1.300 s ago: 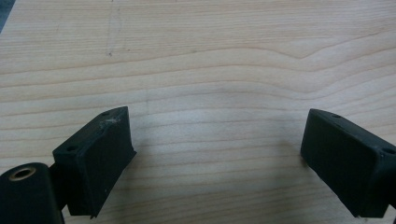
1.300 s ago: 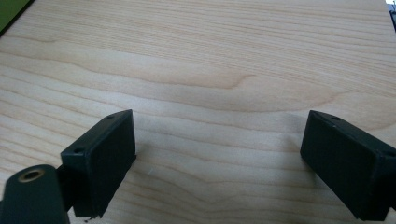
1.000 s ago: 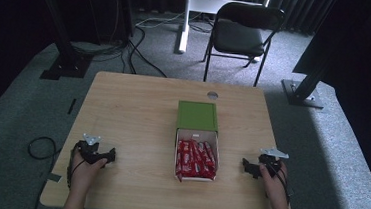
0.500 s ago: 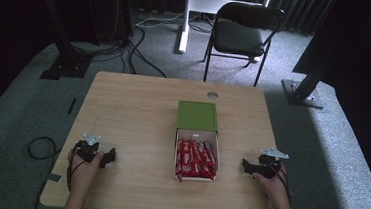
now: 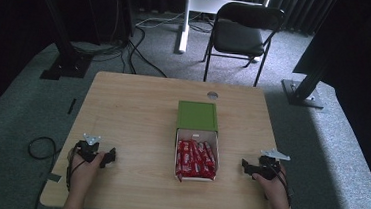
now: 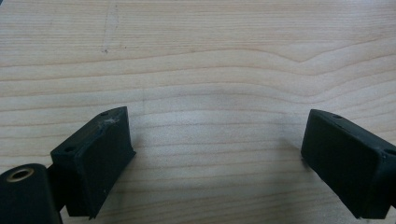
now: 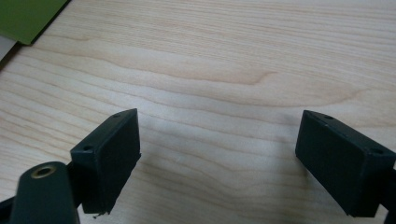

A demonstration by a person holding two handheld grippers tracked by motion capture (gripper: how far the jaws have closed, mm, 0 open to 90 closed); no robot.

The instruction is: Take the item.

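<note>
A white box (image 5: 197, 155) filled with red snack bars (image 5: 196, 158) sits mid-table, its green lid (image 5: 197, 116) just behind it. The left gripper (image 5: 110, 157) and right gripper (image 5: 245, 165) rest on the wooden table (image 5: 133, 105) at either side, both spread wide, grasping nothing.

A pale wooden tabletop (image 5: 133, 110) with a small round grey cap (image 5: 212, 94) set near its far edge; beyond it a black folding chair (image 5: 243, 36) on grey carpet (image 5: 330, 146); black cables (image 5: 128, 45) trailing by a dark stand base (image 5: 63, 67) at the left; a white table leg (image 5: 184, 19) behind.
</note>
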